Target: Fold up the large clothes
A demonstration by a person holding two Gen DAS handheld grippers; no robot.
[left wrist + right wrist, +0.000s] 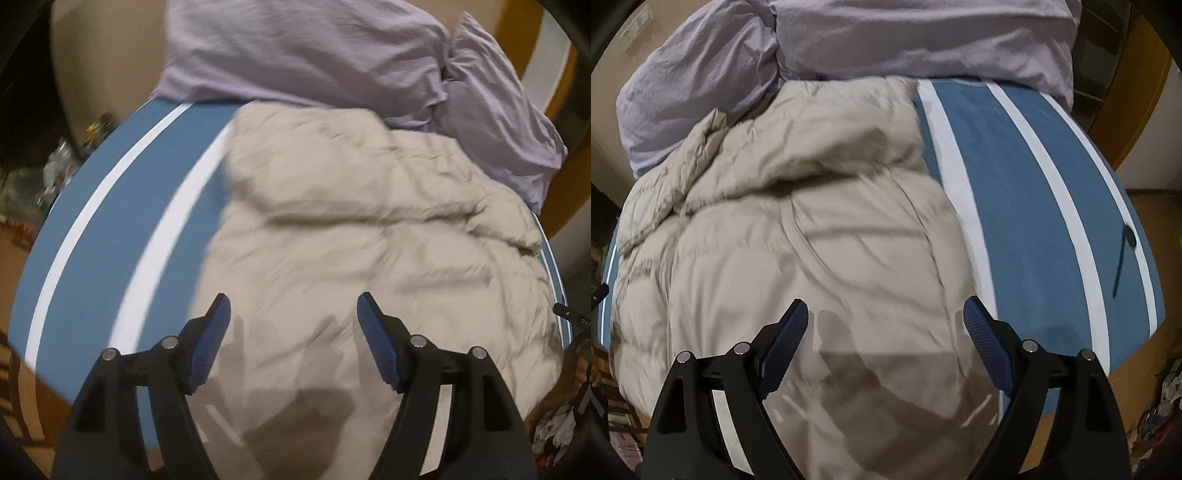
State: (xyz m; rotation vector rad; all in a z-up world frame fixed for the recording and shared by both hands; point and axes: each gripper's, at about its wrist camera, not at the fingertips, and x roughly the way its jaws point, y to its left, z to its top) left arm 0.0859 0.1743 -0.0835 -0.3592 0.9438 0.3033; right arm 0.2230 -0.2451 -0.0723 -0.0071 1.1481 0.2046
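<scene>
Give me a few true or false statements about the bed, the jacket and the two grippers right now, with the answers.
1. The beige puffer jacket lies on a blue sheet with white stripes. True.
2. The left gripper is clamped on the jacket. False: its jaws are open and empty.
3. Lilac bedding is bunched beyond the jacket. True.
4. The right gripper holds a sleeve. False: it is open above the jacket.
</scene>
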